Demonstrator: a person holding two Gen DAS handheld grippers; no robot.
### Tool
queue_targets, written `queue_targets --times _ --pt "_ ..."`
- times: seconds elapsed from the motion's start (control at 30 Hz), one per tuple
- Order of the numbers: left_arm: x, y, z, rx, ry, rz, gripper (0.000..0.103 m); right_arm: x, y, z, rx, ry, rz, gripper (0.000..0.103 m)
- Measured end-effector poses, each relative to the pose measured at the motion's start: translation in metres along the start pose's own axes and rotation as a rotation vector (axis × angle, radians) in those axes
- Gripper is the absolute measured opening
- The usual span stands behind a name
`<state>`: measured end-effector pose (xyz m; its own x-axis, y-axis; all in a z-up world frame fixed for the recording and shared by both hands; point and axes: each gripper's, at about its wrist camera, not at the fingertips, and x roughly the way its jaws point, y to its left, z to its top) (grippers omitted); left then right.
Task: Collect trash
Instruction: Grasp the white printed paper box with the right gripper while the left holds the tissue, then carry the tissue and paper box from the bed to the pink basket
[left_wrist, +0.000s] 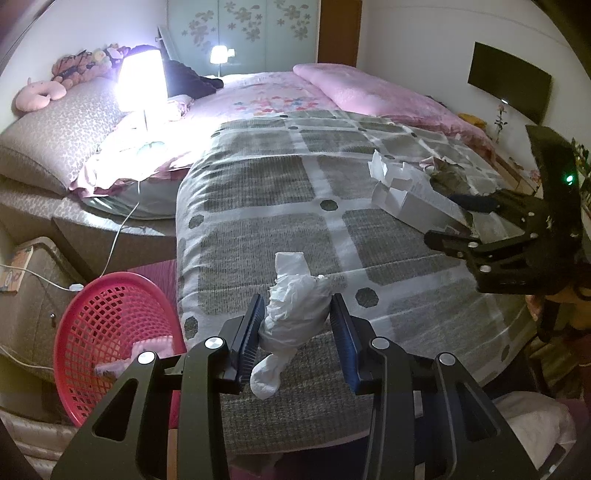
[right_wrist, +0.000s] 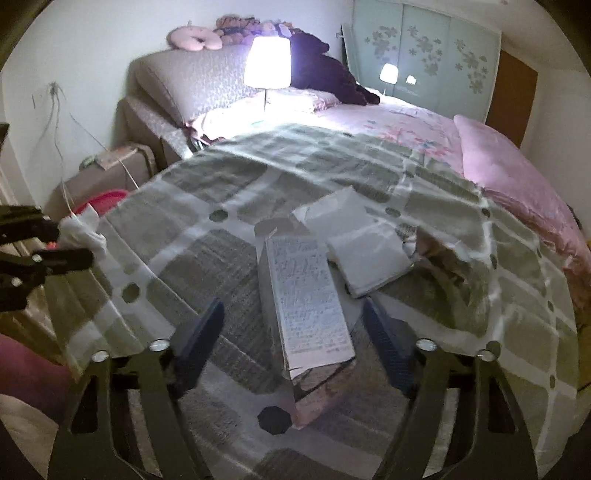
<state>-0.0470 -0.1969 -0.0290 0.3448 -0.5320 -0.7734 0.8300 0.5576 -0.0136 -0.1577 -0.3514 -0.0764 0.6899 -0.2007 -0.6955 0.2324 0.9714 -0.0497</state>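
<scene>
My left gripper (left_wrist: 297, 325) is shut on a crumpled white tissue (left_wrist: 295, 314) just above the grey checked blanket (left_wrist: 258, 184) near the bed's left edge. A red mesh basket (left_wrist: 107, 332) stands on the floor to its left, with pink scraps inside. My right gripper (right_wrist: 295, 332) is open, its fingers on either side of a long white printed box (right_wrist: 306, 299) lying on the blanket, not touching it. A second flattened white box (right_wrist: 369, 254) and a brownish crumpled wrapper (right_wrist: 439, 254) lie just beyond. The right gripper also shows in the left wrist view (left_wrist: 469, 218).
A lit table lamp (left_wrist: 142, 79) stands on the bed near the pillows, its cable trailing to a bedside box (left_wrist: 33, 280). A pink quilt (left_wrist: 369, 96) covers the far side. Plush toys (right_wrist: 236, 29) sit on the headboard.
</scene>
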Motion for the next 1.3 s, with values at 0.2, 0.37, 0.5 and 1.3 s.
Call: queue_targets --times 0.2,0.37,0.5,1.3 --pt "0.005 0.0 -0.001 -0.001 0.011 0.004 0.036 0.001 0.0 -0.006 0.031 0.0 -0.007 0.042" --pt "0.005 -0.001 -0.001 0.008 0.008 0.006 0.036 0.0 -0.002 -0.009 0.087 -0.002 0.015 0.035" --pt "0.005 0.001 -0.001 0.002 0.008 0.009 0.036 -0.004 -0.003 -0.01 0.146 -0.013 0.047 0.034" --pt "-0.02 0.019 -0.002 -0.042 -0.02 0.055 0.036 -0.03 0.036 0.003 0.177 -0.077 0.137 0.034"
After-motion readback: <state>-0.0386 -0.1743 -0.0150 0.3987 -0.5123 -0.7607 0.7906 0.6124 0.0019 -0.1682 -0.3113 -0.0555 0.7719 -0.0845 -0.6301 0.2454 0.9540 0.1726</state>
